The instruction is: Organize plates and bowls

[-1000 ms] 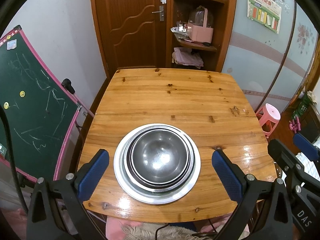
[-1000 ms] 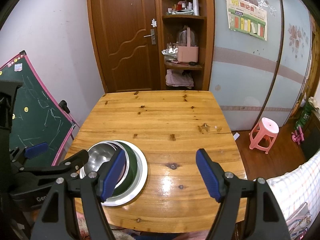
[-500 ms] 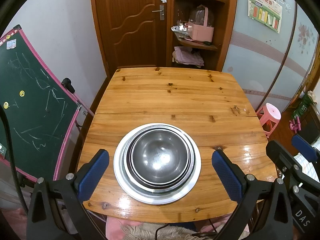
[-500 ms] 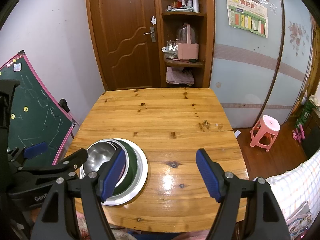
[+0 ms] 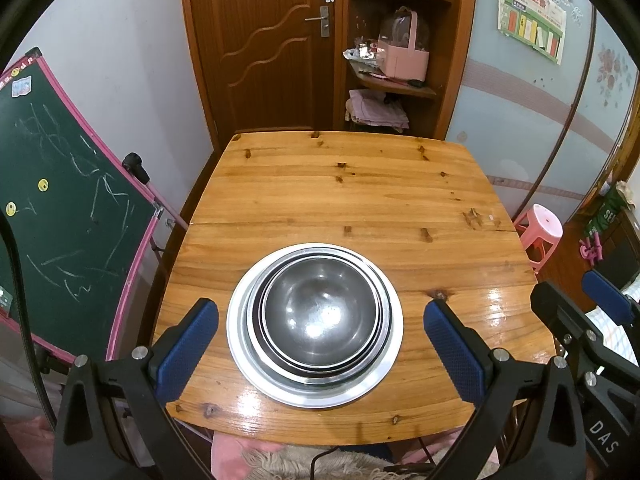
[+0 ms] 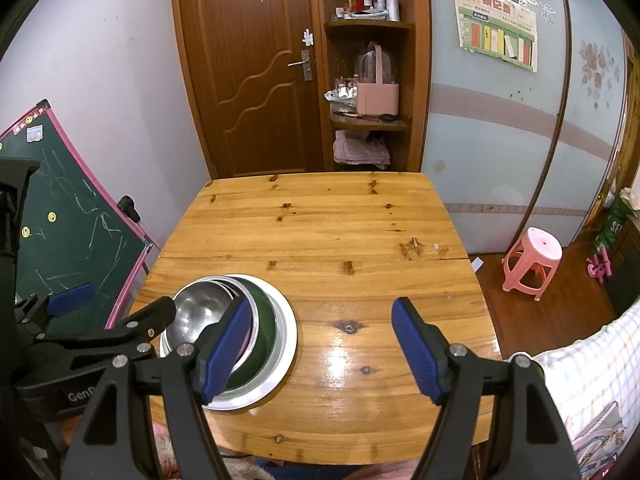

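Several steel bowls [image 5: 320, 312] nested, stacked on plate [image 5: 240, 344], wooden table [image 5: 340, 200]

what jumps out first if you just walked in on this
A nested stack of steel bowls on a wide plate sits near the front edge of the wooden table. The left gripper stands open on either side of it, touching nothing. The right gripper hangs open over bare wood beside the stack.
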The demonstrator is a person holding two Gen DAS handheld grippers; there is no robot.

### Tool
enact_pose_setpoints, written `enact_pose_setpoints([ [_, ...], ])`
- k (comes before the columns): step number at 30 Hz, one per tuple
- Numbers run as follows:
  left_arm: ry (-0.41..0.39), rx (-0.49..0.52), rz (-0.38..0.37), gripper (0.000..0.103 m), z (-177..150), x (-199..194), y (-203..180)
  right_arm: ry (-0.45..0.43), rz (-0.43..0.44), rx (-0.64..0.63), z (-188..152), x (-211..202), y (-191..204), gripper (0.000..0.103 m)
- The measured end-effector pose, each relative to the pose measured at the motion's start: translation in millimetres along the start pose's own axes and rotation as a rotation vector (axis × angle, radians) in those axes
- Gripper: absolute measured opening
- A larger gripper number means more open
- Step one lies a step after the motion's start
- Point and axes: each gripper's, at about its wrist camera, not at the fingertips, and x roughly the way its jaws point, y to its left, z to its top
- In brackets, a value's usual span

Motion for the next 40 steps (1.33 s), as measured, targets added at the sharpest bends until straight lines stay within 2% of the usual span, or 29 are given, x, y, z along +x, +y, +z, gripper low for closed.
enact_pose_setpoints([
  [40, 0.015, 0.007, 0.008, 0.102, -3, 9, 4, 0.018, -0.004, 0.019, -10, 11, 0, 0.073],
])
